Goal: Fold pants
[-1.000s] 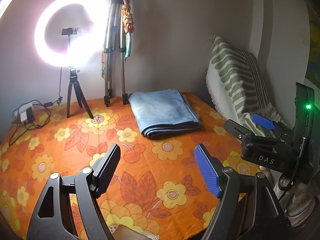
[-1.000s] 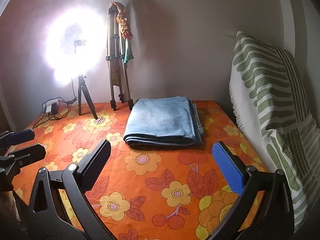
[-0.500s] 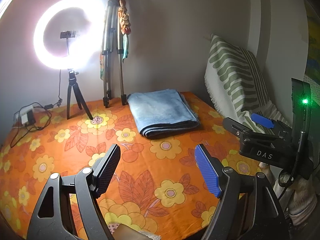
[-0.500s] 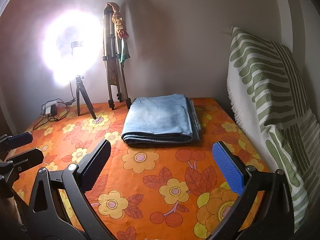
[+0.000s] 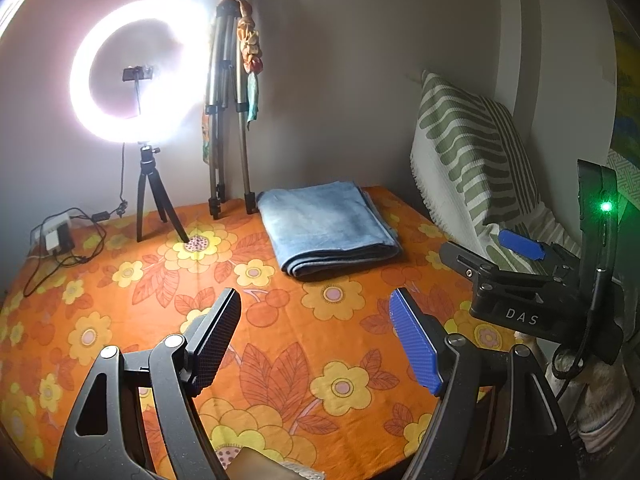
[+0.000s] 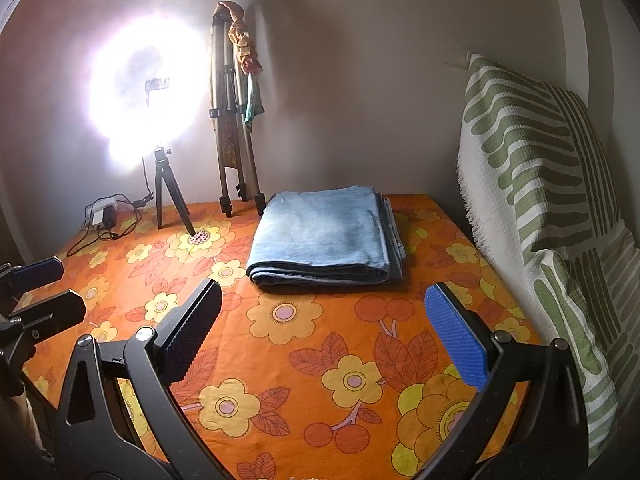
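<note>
Your left gripper point(image 5: 316, 344) hovers over the orange flowered cloth point(image 5: 280, 360), its fingers spread wide and holding nothing. Your right gripper point(image 6: 324, 336) hangs likewise above the same cloth, fingers parted and bare.

The pants point(image 5: 326, 228), pale blue denim, lie folded into a neat flat stack on the counter point(image 6: 460, 240), toward its far side near the wall. The rounded fold faces you; the layered edges show along the stack's right side. Both grippers sit well apart from the pants, on the near side of the counter.

In your left wrist view, your right gripper appears from the side at the right edge, marked "DAS", with a green light point(image 5: 606, 206) glowing on the upright part behind it. In your right wrist view, the tips of your left gripper reach in at the left edge.

Behind the pants, a folded tripod point(image 5: 228, 120) leans at the wall with a colourful cloth point(image 5: 250, 52) hanging from its top. To its left a lit ring light point(image 5: 136, 80) stands on a small black tripod, with a charger and cables point(image 5: 56, 236) just beside it. A green-and-white striped cushion point(image 6: 552, 200) rests along the counter's right side.
</note>
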`<state>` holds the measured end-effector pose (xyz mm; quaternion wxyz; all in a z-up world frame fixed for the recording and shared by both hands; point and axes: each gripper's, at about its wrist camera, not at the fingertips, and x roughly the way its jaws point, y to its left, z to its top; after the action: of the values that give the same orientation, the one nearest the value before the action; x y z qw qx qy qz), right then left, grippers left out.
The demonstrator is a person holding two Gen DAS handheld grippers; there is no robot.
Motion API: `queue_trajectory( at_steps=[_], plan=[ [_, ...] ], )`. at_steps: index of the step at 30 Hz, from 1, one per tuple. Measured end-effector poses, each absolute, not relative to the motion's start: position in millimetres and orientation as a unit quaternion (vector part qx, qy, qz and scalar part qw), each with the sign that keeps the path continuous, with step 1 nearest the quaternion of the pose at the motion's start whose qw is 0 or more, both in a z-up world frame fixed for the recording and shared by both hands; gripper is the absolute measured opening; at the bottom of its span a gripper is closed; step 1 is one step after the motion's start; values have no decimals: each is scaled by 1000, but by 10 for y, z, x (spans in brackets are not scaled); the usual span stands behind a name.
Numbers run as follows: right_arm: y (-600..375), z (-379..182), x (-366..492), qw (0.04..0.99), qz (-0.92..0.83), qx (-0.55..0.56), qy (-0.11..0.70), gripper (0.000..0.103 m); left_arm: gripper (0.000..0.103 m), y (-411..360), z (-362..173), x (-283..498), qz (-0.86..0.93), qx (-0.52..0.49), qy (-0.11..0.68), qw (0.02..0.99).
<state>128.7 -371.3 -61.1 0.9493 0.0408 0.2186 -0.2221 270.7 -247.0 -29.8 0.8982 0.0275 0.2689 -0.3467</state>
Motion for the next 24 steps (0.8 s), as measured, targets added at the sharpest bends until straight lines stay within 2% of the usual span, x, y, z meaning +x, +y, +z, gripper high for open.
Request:
queue_trajectory(
  at_steps=[24],
  plan=[
    [-3734, -639, 1311, 950, -216, 44, 221, 103, 77, -2466, -253, 2697, -348, 34, 261, 900]
  ],
)
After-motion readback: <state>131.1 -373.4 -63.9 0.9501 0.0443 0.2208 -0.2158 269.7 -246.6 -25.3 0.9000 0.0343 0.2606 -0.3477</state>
